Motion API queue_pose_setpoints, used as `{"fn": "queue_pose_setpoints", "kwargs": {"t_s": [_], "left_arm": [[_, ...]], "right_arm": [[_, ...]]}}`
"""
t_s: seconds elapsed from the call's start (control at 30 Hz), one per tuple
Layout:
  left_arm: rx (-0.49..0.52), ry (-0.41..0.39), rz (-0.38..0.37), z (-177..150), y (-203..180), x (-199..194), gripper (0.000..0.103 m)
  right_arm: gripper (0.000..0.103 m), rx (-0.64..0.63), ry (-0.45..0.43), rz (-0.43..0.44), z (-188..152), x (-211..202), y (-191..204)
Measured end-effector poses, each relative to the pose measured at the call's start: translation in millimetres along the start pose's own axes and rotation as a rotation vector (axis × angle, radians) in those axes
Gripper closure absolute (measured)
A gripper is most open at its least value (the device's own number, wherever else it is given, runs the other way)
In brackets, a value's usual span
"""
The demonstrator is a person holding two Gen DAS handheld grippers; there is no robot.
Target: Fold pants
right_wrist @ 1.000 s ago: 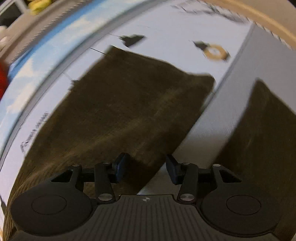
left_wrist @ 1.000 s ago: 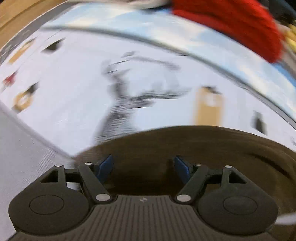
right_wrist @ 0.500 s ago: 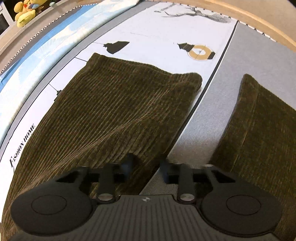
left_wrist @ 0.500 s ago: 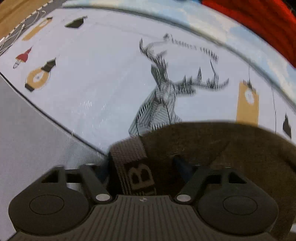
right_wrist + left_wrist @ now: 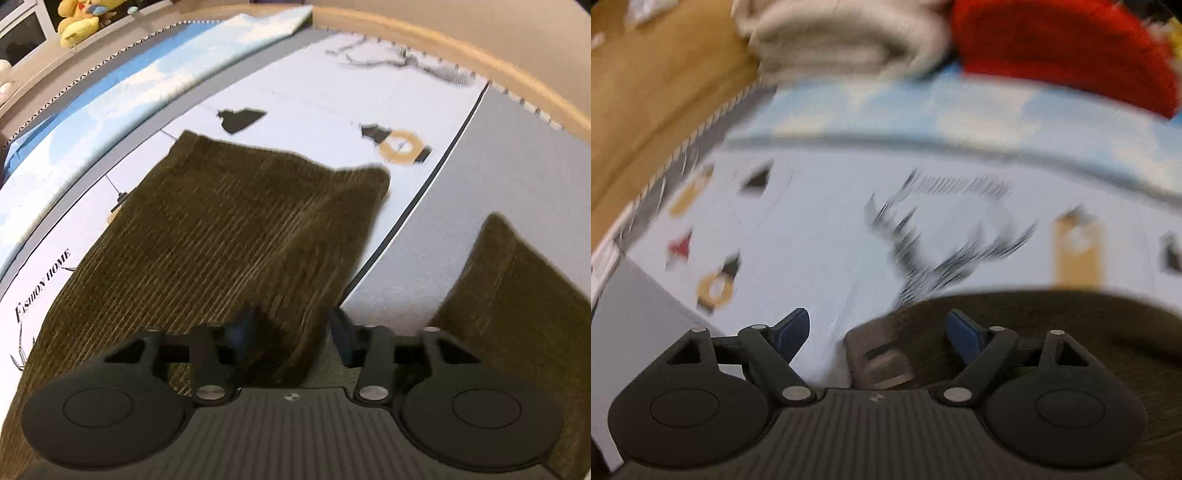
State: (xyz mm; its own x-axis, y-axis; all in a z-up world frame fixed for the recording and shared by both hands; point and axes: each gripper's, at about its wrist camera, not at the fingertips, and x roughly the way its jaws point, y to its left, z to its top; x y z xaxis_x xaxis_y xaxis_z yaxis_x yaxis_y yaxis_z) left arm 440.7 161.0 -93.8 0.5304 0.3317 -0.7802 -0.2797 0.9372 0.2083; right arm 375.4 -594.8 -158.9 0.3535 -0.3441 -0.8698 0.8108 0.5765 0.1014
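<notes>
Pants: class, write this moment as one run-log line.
task: fold pants | left tongs: just opened, waistband between, unpinched | right tongs: just opened, pants fold between | surface: printed cloth

"FASHION HOME" stands in black capitals on the white printed cloth (image 5: 332, 99), at its near left edge. The waistband label (image 5: 882, 363) is too blurred to read.

The left wrist view is smeared: the label (image 5: 882, 363) on the pants (image 5: 1052, 332) cannot be read, and the deer print (image 5: 942, 251) beyond the pants is streaks. In the right wrist view the right gripper (image 5: 291, 332) hides the pants' near part, its fingers (image 5: 242, 332) blur, and the frame edge cuts off the pants' other leg (image 5: 517, 295)
</notes>
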Motion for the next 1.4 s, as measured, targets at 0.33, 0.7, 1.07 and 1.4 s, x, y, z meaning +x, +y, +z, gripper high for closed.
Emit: {"fn": "queue_pose_setpoints", "kwargs": {"t_s": [0.33, 0.7, 1.07, 1.4], "left_arm": [[0.185, 0.116, -0.707, -33.9, -131.1, -38.7, 0.06], [0.185, 0.2, -0.515, -37.0, -162.8, 14.2, 0.059], [0.17, 0.128, -0.553, -29.0, -160.0, 12.4, 0.055], [0.175, 0.1, -0.609, -20.1, -158.9, -11.6, 0.051]], "right_arm": [[0.054, -0.284, -0.106, 0.361, -20.4, -30.7, 86.3], [0.053, -0.489, -0.048, 0.275, -61.2, 7.7, 179.7], [0.06, -0.393, -0.158, 0.323, -20.7, 52.4, 180.1], [0.051, -0.13, -0.356, 0.026, 49.5, 38.8, 42.7]]}}
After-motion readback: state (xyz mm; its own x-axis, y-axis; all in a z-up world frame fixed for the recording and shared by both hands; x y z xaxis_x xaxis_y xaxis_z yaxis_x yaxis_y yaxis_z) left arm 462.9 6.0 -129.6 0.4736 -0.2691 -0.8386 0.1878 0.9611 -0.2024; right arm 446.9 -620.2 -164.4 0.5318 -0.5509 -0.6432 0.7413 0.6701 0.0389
